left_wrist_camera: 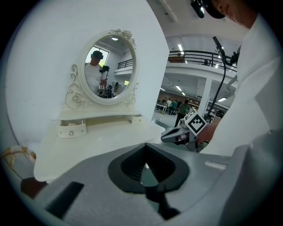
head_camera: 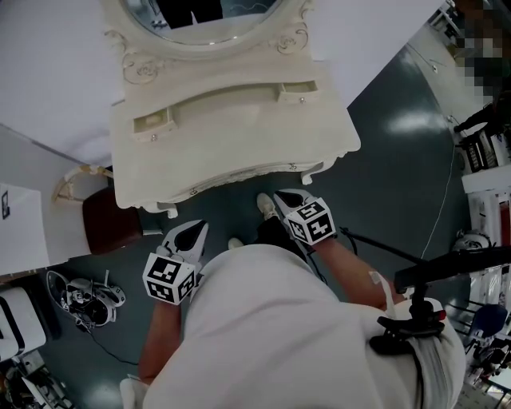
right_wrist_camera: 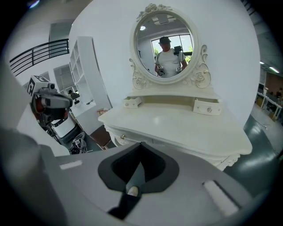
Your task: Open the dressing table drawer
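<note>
- Head view shows the cream dressing table (head_camera: 231, 144) filling the upper half, with us standing just off its front edge
- An oval mirror (head_camera: 200, 20) in a scrolled frame rises from the back edge of the tabletop
- We take the front drawer (head_camera: 239, 177), set under the curved front edge, to be the one meant; it looks flush and closed
- The left gripper (head_camera: 200, 226) hangs below the front edge towards its left corner, tongs clenched with nothing between them and clear of the table
- The right gripper (head_camera: 279, 195) is nearer the middle of the front edge, tongs likewise pressed together and empty, close to the drawer front but not on it
- Two small drawers (head_camera: 152, 124) (head_camera: 297, 92) sit at the back left and back right corners of the tabletop; we cannot tell whether they are pulled out a little
- A small knob (right_wrist_camera: 122, 137) marks the drawer front
- We judge the task barely begun: nothing is gripped, so reaching, taking the knob and pulling all remain
</note>
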{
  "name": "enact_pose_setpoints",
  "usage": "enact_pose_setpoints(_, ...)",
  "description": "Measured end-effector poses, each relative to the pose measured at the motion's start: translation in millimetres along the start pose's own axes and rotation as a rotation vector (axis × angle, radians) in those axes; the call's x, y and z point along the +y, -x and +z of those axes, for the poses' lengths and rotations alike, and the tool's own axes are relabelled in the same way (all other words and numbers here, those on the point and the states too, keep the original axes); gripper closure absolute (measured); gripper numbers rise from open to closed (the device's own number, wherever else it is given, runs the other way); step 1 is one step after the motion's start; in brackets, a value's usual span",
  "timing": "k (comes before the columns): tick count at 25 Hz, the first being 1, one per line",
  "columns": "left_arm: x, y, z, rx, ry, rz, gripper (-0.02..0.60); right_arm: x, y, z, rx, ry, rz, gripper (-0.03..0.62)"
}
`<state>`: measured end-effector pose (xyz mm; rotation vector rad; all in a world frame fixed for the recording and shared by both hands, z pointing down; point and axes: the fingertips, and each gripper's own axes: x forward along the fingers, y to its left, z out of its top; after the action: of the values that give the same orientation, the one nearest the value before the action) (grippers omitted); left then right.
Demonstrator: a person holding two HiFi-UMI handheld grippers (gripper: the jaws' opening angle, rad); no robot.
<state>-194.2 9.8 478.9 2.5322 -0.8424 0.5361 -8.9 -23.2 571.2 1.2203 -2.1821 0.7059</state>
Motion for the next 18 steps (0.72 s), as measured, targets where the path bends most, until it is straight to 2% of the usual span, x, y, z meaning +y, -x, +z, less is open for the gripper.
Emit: enact_pose_setpoints(18, -6, 7, -18, 0.012, -0.005, -0.015, 0.578, 28, 6, 0, -0.011, 0.068, 0.018, 0.595)
